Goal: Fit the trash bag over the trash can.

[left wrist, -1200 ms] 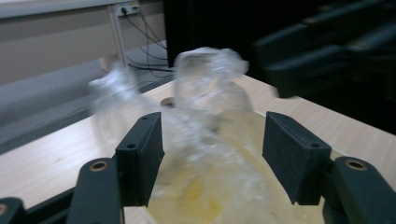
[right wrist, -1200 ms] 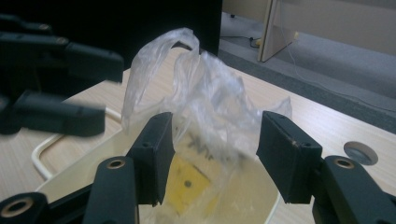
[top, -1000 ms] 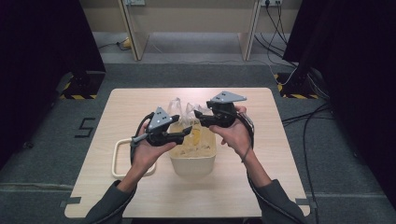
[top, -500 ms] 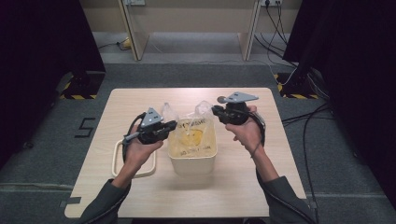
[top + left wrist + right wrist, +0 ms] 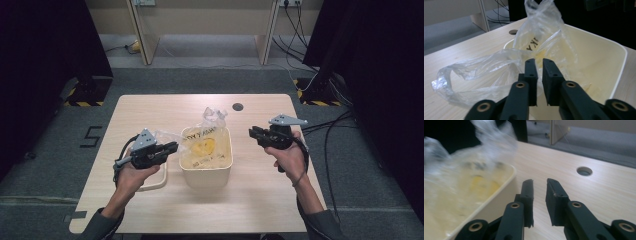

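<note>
1. Both hands have pulled apart from over the bin since a second ago: left hand now left of it, right hand well off to its right.
2. Left gripper (image 5: 169,148) sits at the bin's left rim; its jaws have just been opening a little, and in the left gripper view a narrow gap shows with no film pinched between the pads – released, nearly closed.
3. Plastic bag (image 5: 207,131) lies crumpled in the cream bin (image 5: 206,176) at table centre, a loose flap (image 5: 477,73) draped over the left rim onto the table (image 5: 150,107), a twisted tuft sticking up at the far side.
4. Handling, as a judgement: thin film, very light, limp, slippery and crinkly; it will slide out of a shallow pinch and may tear if yanked.
5. Best hold: bunched flap over the left rim or the upright tuft, several layers together.
6. Right gripper (image 5: 254,134) hovers over bare table right of the bin, jaws having just opened slightly, nothing between them.
</note>
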Demonstrator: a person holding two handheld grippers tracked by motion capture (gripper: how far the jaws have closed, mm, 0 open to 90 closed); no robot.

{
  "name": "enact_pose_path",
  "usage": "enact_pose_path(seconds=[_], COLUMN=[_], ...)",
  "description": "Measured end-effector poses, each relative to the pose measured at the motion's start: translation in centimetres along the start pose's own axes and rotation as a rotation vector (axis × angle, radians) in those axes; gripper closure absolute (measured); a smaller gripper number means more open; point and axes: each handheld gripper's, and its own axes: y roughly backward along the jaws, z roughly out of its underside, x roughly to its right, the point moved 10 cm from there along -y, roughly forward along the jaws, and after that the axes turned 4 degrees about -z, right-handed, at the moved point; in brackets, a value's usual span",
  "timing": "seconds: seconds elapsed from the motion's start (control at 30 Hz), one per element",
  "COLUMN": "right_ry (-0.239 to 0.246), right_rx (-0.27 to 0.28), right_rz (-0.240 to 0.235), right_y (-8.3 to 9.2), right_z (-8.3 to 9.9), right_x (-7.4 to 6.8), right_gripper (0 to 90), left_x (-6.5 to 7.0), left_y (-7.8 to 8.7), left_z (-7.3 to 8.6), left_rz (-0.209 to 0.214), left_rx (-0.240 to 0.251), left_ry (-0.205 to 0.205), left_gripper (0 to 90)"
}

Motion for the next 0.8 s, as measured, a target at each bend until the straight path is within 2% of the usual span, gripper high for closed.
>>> enact_pose_path(seconds=[0.07, 0.17, 0.23, 0.27, 0.37, 0.47, 0.6, 0.67, 0.8], right_ry=[0.018, 0.023, 0.021, 0.015, 0.03, 0.051, 0.066, 0.049, 0.047], right_rx=[0.023, 0.023, 0.026, 0.027, 0.023, 0.009, -0.016, -0.036, -0.051], right_rz=[-0.026, -0.07, -0.079, -0.102, -0.148, -0.18, -0.148, -0.093, -0.03], right_y=[0.4, 0.2, 0.0, -0.8, -2.3, -4.0, -6.5, -7.9, -10.0], right_z=[-0.8, -1.9, -2.4, -3.0, -3.8, -4.4, -5.0, -4.9, -4.8], right_x=[-1.5, -3.7, -4.2, -5.2, -7.1, -9.0, -10.1, -9.8, -9.1], right_gripper=[70.5, 63.6, 61.4, 57.9, 54.1, 52.6, 46.5, 42.4, 40.8], left_x=[0.2, -0.4, -0.6, -0.9, -1.0, -1.0, -0.6, -0.5, -0.2], left_y=[0.1, -0.1, -0.2, -0.5, -1.2, -1.9, -2.5, -2.6, -2.7], left_z=[-0.7, -1.2, -1.3, -1.4, -1.3, -1.1, -1.0, -0.9, -0.6], left_rz=[-0.001, -0.044, -0.054, -0.064, -0.067, -0.063, -0.05, -0.047, -0.034], left_rx=[0.005, 0.006, 0.01, 0.004, -0.007, -0.021, -0.025, -0.023, -0.028], left_ry=[0.02, 0.049, 0.064, 0.095, 0.127, 0.135, 0.128, 0.121, 0.095], left_gripper=[71.8, 59.1, 53.1, 50.4, 43.9, 43.3, 46.3, 48.9, 57.5])
